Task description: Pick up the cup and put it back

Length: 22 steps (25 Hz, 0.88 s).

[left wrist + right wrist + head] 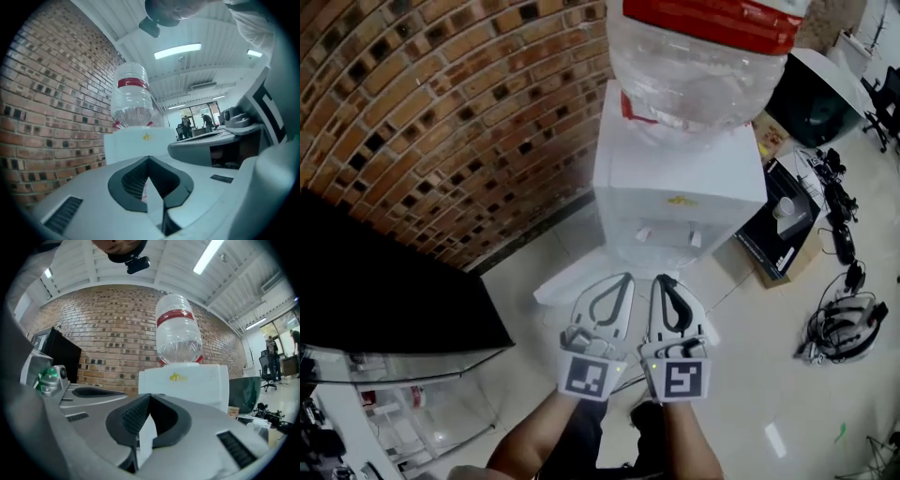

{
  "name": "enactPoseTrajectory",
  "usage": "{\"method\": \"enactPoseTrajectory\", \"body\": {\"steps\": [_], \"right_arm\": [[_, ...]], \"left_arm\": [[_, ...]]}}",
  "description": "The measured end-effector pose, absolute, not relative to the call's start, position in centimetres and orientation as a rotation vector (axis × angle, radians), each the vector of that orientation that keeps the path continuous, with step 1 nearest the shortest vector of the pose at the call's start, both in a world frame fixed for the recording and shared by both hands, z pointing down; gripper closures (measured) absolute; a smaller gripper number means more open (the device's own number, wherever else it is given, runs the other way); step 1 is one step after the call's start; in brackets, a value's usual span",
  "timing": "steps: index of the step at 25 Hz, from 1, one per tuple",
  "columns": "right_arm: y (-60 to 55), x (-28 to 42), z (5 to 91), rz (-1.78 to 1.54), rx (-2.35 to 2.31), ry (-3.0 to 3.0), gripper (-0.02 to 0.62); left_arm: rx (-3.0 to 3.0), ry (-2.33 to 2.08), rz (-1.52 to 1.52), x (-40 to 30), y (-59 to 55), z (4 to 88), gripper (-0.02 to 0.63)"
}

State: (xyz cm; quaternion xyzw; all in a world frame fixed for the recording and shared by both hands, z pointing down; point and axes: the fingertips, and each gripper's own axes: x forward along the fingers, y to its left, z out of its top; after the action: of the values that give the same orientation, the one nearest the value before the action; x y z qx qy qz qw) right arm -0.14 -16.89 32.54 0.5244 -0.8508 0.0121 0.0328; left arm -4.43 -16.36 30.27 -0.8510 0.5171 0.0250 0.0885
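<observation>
Beside dispenser [680, 178], cup [785, 207] upright, mouth upward

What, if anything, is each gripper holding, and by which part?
Nothing is held. The left gripper and the right gripper are both shut, jaw tips together and empty, side by side in front of the water dispenser.

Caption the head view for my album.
Left gripper and right gripper, both shut, face a white water dispenser.
</observation>
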Motion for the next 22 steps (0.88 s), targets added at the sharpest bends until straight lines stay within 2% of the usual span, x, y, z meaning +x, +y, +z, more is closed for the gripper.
{"method": "enactPoseTrajectory", "body": {"steps": [10,22], "right_arm": [[-13.8,1.3,14.2,-0.009,1.567,-2.693,0.59],[-9.7,3.1,7.5,-0.134,1.487,-2.771,0.591]], "left_arm": [[-2.507,1.573,0.167,-2.8,-13.2,12.4,0.612],[-2.439,1.59,0.215,-0.5,-8.8,5.5,0.612]]}}
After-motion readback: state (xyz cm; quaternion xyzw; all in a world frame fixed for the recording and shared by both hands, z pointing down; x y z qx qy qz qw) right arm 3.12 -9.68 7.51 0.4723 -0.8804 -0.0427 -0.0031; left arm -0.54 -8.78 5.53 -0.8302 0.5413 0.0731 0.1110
